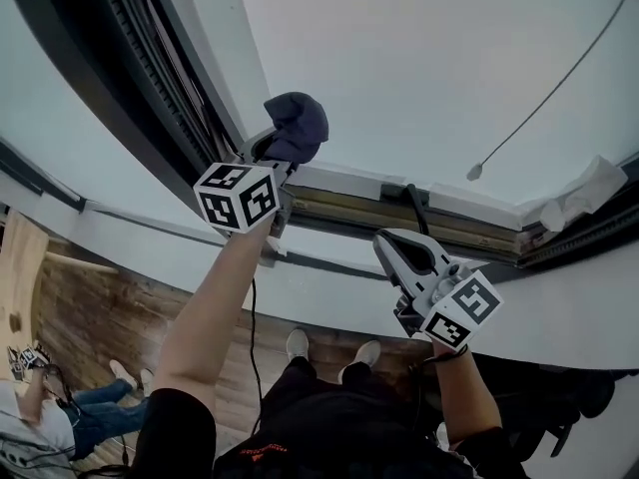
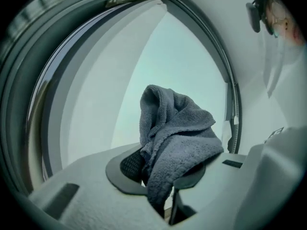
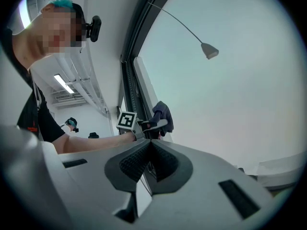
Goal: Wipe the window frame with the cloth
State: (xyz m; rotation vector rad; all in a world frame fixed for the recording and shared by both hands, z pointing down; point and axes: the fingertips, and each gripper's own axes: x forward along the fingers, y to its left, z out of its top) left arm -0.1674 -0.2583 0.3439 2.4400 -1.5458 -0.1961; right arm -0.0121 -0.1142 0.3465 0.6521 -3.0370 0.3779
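A dark grey-blue cloth [image 1: 297, 126] is bunched in my left gripper [image 1: 283, 150], which is shut on it and held up beside the white window frame [image 1: 215, 58] next to its black track. In the left gripper view the cloth [image 2: 177, 138] rises between the two pads and drapes over the right one. My right gripper [image 1: 397, 250] is lower, near the sill, shut with nothing between its pads [image 3: 163, 159]. From the right gripper view the left gripper [image 3: 156, 125] with the cloth [image 3: 163, 111] shows against the frame [image 3: 144, 87].
A pale sky fills the glass [image 1: 429, 58]. A street lamp [image 1: 475, 172] shows outside. A white crumpled wrap [image 1: 579, 196] lies on the sill at right. A black cable [image 1: 414, 208] sits on the sill rail. Below is wooden floor [image 1: 100, 317], with another person's legs [image 1: 95, 407] at lower left.
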